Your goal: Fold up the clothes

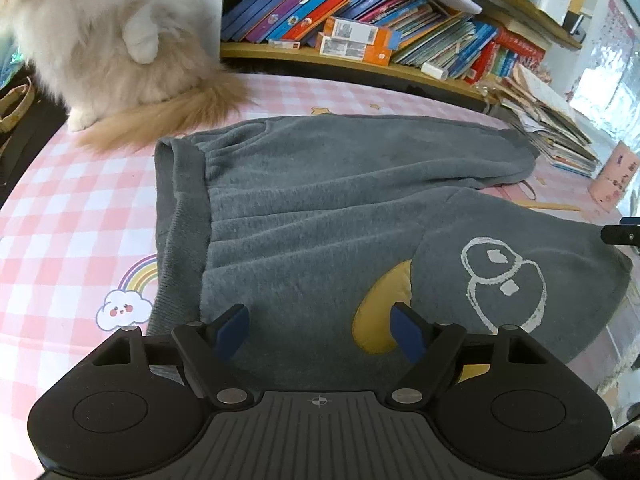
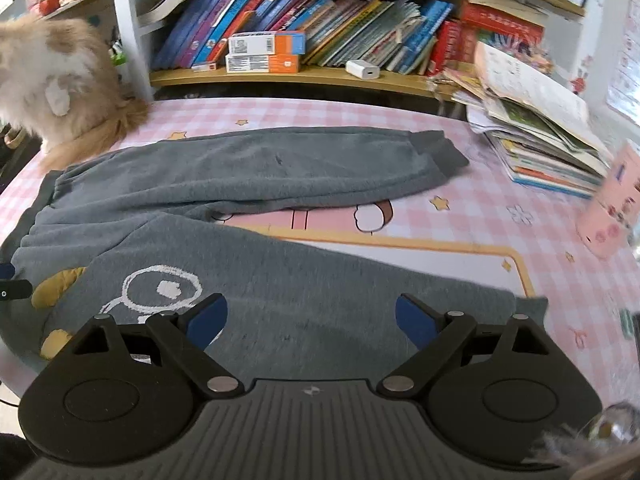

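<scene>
Left wrist view, left to right. Cat (image 1: pixel 108 40) far ahead-left of left claw (image 1: pixel 320 330), on pink check cloth (image 1: pixel 72 216). Rainbow-and-cloud print (image 1: pixel 128 296) just left of claw. Grey pants (image 1: pixel 320 208) spread flat directly ahead and under claw; waistband (image 1: pixel 176 216) at left, long axis running left to right, far leg (image 1: pixel 400 148) reaching rightward, near leg bearing yellow moon patch (image 1: pixel 380 312) and white outline figure (image 1: pixel 500 276) ahead-right. Claw spread wide over fabric, nothing pinched. Bookshelf (image 1: pixel 360 20) beyond; spine writing too small to read.

Right wrist view, left to right. Cat (image 2: pixel 56 80) far ahead-left of right claw (image 2: pixel 312 322). Pants (image 2: pixel 256 172) ahead, waist left, far-leg cuff (image 2: pixel 440 152) pointing right. Near leg under claw, its end ahead-right. Right claw spread wide above near leg, gripping nothing. Orange-and-white boxes (image 2: pixel 264 54) on shelf, labels illegible. Book stack (image 2: pixel 540 140) ahead-right; pink cup (image 2: pixel 612 208) far right, print blurred.
</scene>
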Action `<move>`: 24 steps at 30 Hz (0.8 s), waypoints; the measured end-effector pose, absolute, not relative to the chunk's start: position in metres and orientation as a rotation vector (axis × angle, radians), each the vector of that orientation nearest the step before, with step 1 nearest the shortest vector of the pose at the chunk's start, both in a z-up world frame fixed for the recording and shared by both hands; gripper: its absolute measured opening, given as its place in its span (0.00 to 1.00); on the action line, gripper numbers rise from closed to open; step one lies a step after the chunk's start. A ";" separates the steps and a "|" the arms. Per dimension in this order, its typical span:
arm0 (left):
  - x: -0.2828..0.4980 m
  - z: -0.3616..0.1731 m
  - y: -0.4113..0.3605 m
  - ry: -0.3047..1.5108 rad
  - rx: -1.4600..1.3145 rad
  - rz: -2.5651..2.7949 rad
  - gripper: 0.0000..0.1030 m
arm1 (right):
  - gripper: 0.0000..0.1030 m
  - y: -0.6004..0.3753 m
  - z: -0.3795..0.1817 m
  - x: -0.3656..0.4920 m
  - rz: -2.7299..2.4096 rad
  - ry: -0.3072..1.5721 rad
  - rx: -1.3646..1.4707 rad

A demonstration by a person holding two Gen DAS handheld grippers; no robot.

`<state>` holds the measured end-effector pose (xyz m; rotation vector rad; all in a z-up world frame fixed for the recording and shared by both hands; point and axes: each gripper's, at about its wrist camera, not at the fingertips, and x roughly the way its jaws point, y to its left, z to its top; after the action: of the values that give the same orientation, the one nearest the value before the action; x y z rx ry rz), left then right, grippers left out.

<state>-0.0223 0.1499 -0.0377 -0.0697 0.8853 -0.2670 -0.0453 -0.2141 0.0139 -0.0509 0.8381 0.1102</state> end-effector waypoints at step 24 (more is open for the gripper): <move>0.090 -0.005 0.100 0.915 0.136 -0.073 0.78 | 0.88 -0.346 0.009 0.173 0.519 0.893 -0.246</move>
<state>0.0896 0.0997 -0.0053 0.1358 0.9154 -0.0733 0.1726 -0.3462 0.0094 -0.2457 0.8933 0.5187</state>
